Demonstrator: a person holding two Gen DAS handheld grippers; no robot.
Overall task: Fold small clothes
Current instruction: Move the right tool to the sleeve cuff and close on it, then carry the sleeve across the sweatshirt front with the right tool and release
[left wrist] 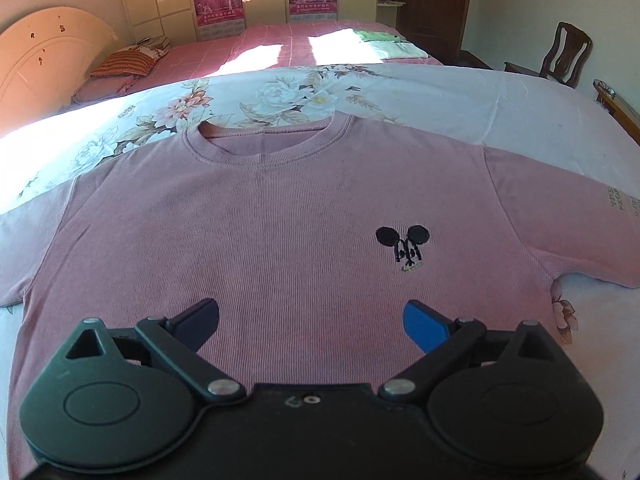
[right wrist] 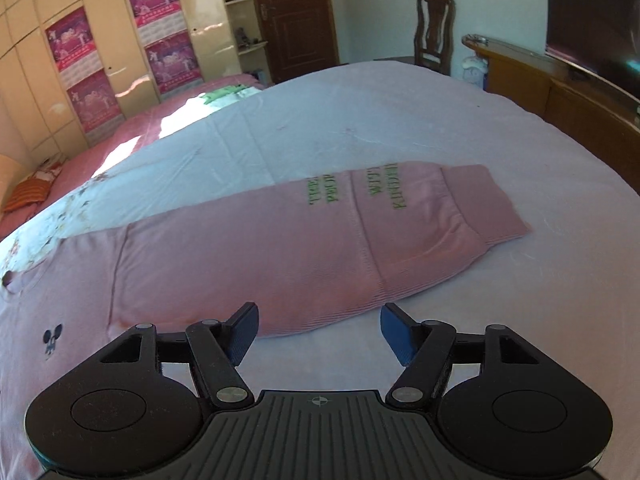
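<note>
A pink ribbed sweater point(left wrist: 280, 216) lies flat, front up, on a bed sheet, collar point(left wrist: 268, 136) at the far side, with a small black mouse-ear logo point(left wrist: 404, 246) on the chest. My left gripper point(left wrist: 310, 326) hovers over the sweater's lower chest, open, nothing between its blue pads. In the right wrist view the sweater's long sleeve point(right wrist: 304, 240) stretches right, with green lettering point(right wrist: 360, 188) and a ribbed cuff point(right wrist: 488, 204). My right gripper point(right wrist: 318, 330) is open just before the sleeve's near edge, with only sheet between its pads.
The white floral sheet point(left wrist: 460, 100) covers the bed. Beyond it is a pink bed point(left wrist: 288, 44) with folded light clothes point(left wrist: 392, 46) and a striped pillow point(left wrist: 124, 62). A wooden chair point(right wrist: 434, 28), a door point(right wrist: 296, 12) and a wooden cabinet point(right wrist: 560, 92) stand at the right.
</note>
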